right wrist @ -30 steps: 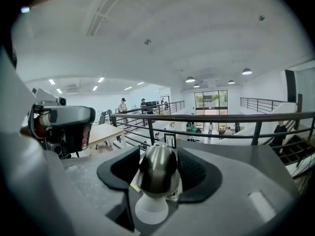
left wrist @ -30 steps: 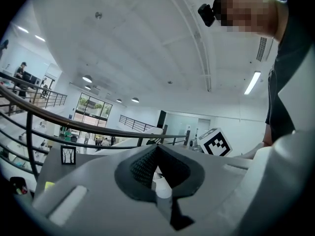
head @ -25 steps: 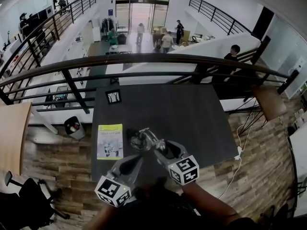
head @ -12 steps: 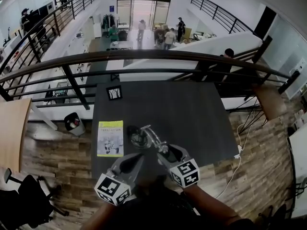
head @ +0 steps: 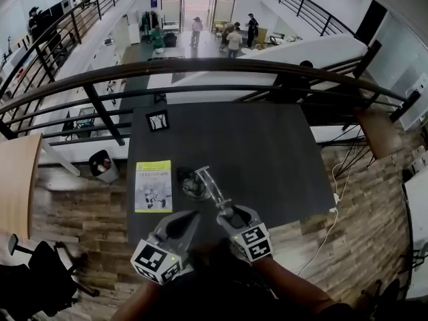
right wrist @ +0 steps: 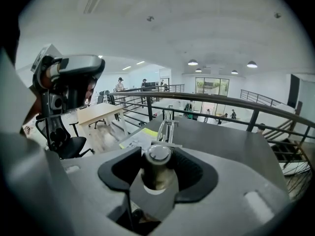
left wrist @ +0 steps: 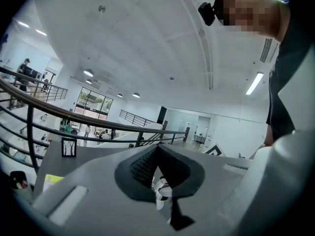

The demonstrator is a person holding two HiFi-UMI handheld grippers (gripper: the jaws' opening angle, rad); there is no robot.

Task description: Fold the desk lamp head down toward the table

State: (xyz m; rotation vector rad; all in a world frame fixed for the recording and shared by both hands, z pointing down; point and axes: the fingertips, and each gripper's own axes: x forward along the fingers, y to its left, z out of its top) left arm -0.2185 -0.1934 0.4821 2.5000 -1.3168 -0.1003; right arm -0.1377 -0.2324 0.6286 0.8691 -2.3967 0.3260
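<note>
Right gripper (right wrist: pixel 157 151) fingers closing on desk lamp head (right wrist: pixel 156 173); left gripper (left wrist: pixel 157 149) fingers closed, empty.

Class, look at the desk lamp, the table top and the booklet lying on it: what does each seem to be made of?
The desk lamp looks like polished metal: its arm glints silver. The table top is dark grey and matte, without glare; perhaps laminate, unclear. The booklet seems paper: thin, flat, with a printed yellow-green cover.

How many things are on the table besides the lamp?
2: a yellow-green booklet at the left edge; a small black frame near the far left corner. Near edge partly hidden.
</note>
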